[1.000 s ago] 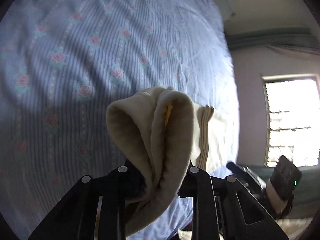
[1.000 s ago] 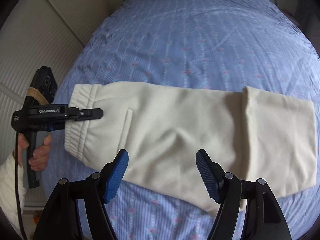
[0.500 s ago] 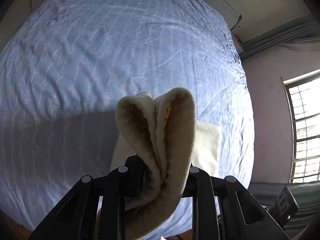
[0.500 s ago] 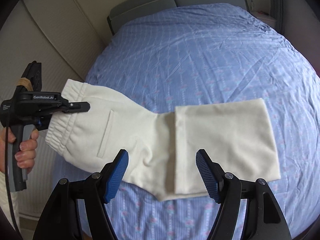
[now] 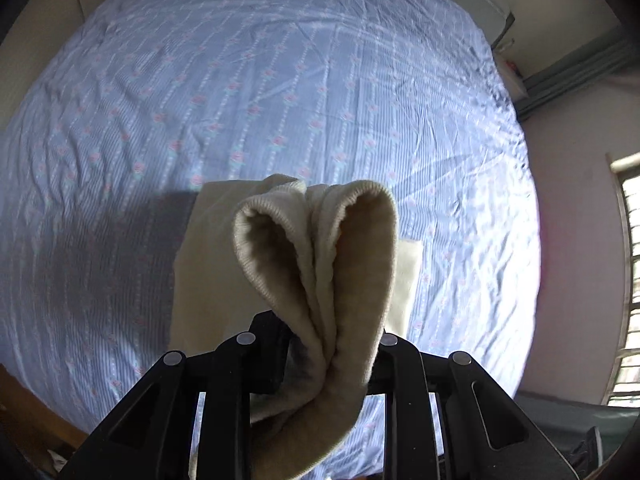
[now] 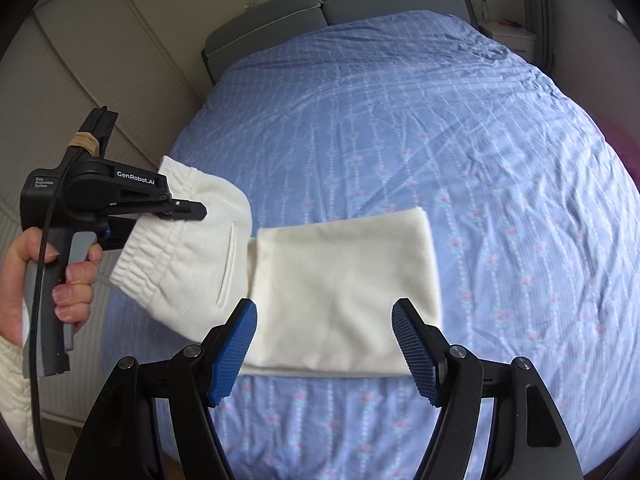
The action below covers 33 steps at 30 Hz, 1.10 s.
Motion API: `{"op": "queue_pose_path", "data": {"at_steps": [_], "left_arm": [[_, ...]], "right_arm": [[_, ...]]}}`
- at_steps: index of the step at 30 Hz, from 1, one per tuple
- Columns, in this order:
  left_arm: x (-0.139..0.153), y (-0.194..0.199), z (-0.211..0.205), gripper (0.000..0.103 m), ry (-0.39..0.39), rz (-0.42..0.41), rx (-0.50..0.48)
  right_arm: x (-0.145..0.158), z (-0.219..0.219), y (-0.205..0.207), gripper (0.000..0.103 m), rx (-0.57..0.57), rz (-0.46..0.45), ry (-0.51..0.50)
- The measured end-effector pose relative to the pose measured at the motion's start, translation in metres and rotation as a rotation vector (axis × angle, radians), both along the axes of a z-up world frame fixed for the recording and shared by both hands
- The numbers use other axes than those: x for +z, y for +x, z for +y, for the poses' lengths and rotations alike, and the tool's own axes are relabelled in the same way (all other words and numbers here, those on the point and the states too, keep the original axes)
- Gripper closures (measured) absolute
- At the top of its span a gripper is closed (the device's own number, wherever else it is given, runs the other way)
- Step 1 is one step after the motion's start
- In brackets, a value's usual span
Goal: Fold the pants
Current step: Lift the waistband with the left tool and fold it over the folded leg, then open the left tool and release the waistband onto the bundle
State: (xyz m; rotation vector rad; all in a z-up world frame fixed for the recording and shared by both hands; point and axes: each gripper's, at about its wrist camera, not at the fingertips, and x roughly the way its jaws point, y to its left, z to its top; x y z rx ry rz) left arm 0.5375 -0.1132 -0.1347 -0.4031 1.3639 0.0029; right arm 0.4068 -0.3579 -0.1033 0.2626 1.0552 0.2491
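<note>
- Waistband (image 6: 160, 248) pinched in left gripper (image 6: 188, 210) fingers, lifted to carry over folded legs (image 6: 344, 280) on bed (image 6: 440, 120).
- Right gripper (image 6: 324, 344) fingers spread, empty, hovering ready.

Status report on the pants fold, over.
Left tongs shut on pants at the waistband, lifted off the bed. Right tongs open, empty, above the folded leg end. Nothing in the way.
</note>
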Motion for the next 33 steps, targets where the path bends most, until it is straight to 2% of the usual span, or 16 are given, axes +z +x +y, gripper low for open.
{"op": "queue_pose_path", "data": {"at_steps": [5,12,14,16,19,24,28,33], "left_arm": [[-0.032,0.018,-0.059,0.079,0.108,0.057,-0.03],[-0.082,0.031,-0.121,0.076,0.172,0.161,-0.078],[-0.093,0.034,-0.134,0.071,0.162,0.185,-0.113],[-0.098,0.036,-0.141,0.06,0.086,0.198,-0.127],[-0.09,0.035,-0.144,0.059,-0.013,0.15,-0.156],[-0.062,0.025,-0.125,0.048,-0.015,0.043,-0.206],[-0.054,-0.002,-0.102,0.041,0.112,-0.022,-0.245],[-0.089,-0.032,-0.072,0.039,0.208,0.001,-0.255]], "right_arm": [[-0.017,-0.05,0.003,0.031,-0.021,0.02,0.026],[-0.047,-0.094,0.004,0.031,-0.064,0.079,0.06],[-0.055,-0.101,0.004,0.031,-0.08,0.099,0.059],[-0.061,-0.106,0.004,0.031,-0.088,0.115,0.061],[-0.064,-0.11,0.002,0.031,-0.094,0.123,0.052],[-0.069,-0.109,0.009,0.031,-0.065,0.122,0.046],[-0.082,-0.095,0.022,0.031,0.014,0.127,0.055],[-0.114,-0.072,0.051,0.034,0.123,0.156,0.057]]}}
